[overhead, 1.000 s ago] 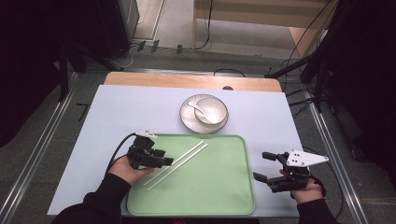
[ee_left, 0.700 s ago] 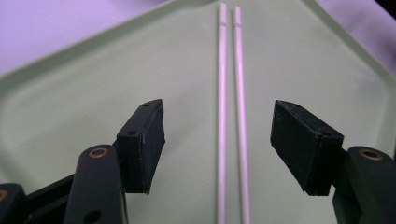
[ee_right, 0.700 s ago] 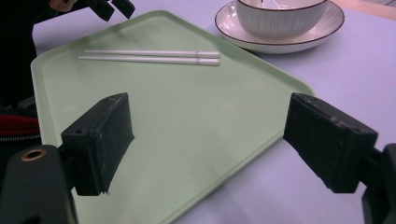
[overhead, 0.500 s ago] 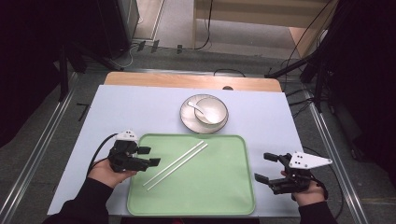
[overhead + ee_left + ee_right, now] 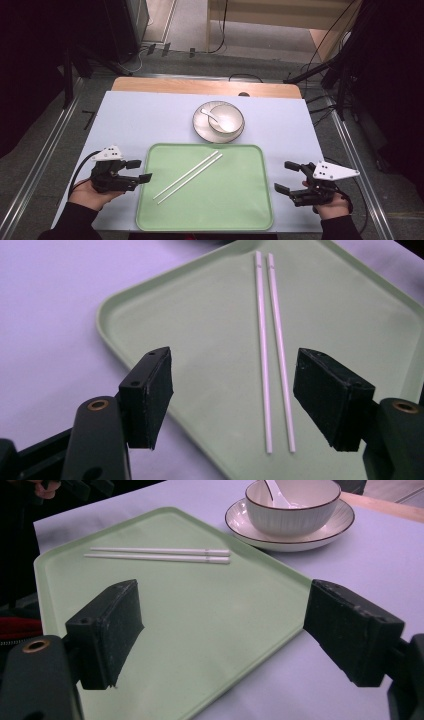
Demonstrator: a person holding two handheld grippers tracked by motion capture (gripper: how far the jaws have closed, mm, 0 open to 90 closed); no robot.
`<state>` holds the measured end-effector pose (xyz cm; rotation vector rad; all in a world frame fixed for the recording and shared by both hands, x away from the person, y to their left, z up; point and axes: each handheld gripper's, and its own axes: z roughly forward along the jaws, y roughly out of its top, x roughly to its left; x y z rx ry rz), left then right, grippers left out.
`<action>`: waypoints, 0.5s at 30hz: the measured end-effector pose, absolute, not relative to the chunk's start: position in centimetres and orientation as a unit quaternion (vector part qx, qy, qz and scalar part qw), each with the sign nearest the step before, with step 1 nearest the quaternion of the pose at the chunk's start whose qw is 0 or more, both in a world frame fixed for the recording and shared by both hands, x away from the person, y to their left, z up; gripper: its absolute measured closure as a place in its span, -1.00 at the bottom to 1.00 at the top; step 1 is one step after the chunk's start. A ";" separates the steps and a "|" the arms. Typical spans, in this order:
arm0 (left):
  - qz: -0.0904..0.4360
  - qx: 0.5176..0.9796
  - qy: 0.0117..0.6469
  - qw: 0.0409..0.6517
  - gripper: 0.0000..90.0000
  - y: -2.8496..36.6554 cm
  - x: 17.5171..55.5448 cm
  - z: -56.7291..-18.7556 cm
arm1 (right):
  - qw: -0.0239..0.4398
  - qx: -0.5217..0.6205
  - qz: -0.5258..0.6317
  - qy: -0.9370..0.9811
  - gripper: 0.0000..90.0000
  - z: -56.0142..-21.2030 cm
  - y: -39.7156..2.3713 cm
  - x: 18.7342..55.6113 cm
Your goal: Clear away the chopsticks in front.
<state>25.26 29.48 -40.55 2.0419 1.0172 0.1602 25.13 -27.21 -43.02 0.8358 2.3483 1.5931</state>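
Observation:
A pale green tray (image 5: 240, 210) lies at the table's front middle, with a pair of white chopsticks (image 5: 188, 176) side by side on its left half. In the left gripper view the chopsticks (image 5: 272, 345) run away from me on the tray (image 5: 200, 315). My left gripper (image 5: 139, 171) hovers open just left of the tray, holding nothing. Right of the tray, my right gripper (image 5: 287, 177) is open and empty too. Its own view has the tray (image 5: 200, 620) and chopsticks (image 5: 160, 555) ahead.
Behind the tray a white bowl (image 5: 225, 119) with a white spoon (image 5: 211, 115) stands on a saucer (image 5: 201, 128). From the right gripper the bowl (image 5: 292, 507) appears at upper right. A lilac cloth (image 5: 135, 125) covers the table.
My left gripper has drawn back leftward off the tray, leaving the chopsticks lying there. The right gripper has barely moved.

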 end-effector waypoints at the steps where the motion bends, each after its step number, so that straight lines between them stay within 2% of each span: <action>1: 0.064 0.811 0.405 0.417 -0.28 29.7 25.2 -40.6 | 0.093 0.283 0.537 0.789 -0.64 -43.0 -27.2 25.1; 15: 0.088 0.796 0.418 0.429 -0.29 32.0 24.9 -40.7 | 0.094 0.281 0.536 0.790 -0.64 -42.9 -27.1 25.1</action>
